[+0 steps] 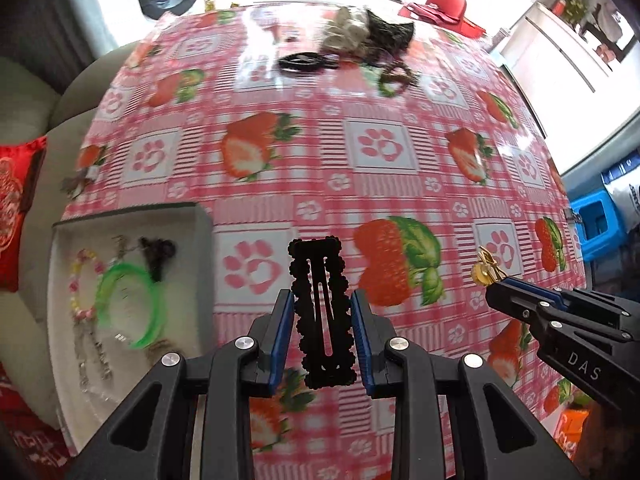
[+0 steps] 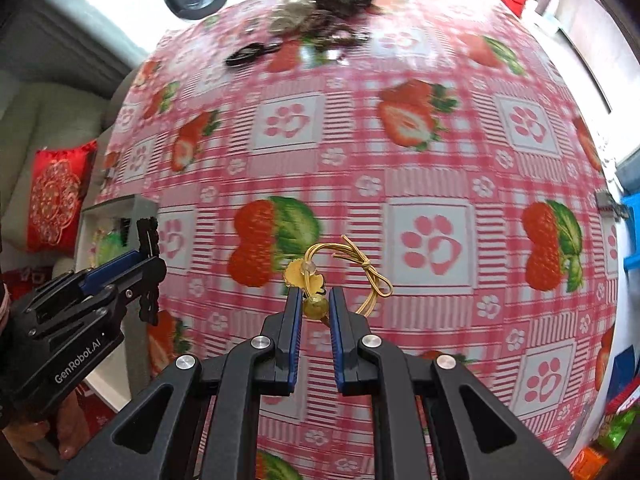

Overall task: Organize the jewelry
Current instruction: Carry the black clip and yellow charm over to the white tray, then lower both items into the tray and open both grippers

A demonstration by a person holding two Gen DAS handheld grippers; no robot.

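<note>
**Desk:** What does the left-hand camera show?

**Photographer:** The left gripper (image 1: 323,312) clamps a black scalloped snap hair clip (image 1: 322,312) between its blue pads, the clip standing lengthwise along the fingers and lifted above a table covered in a pink strawberry-and-paw-print tablecloth (image 1: 376,184). Just to its left sits a white tray (image 1: 202,224) at the table's near left edge, holding a green bangle (image 1: 154,312), a pastel bead bracelet (image 1: 82,276), a small dark piece and some chain-like items too blurred to name.

**Desk:** And the other hand?

**Photographer:** The right gripper (image 2: 314,304) is closed narrow on a gold-coloured ornament with a bead and looped cord (image 2: 316,280); the cord (image 2: 370,272) curls out beyond the fingertips, above the cloth. In the left view the same ornament glints at the tip of the right gripper, well apart from the tray.

**Desk:** Anything left on the table?

**Photographer:** At the far edge lies a heap of jewelry and pouches (image 1: 366,30), with a black ring-shaped accessory (image 1: 302,62) beside it. A red cushion (image 2: 60,196) rests on a sofa beyond the tray.
</note>
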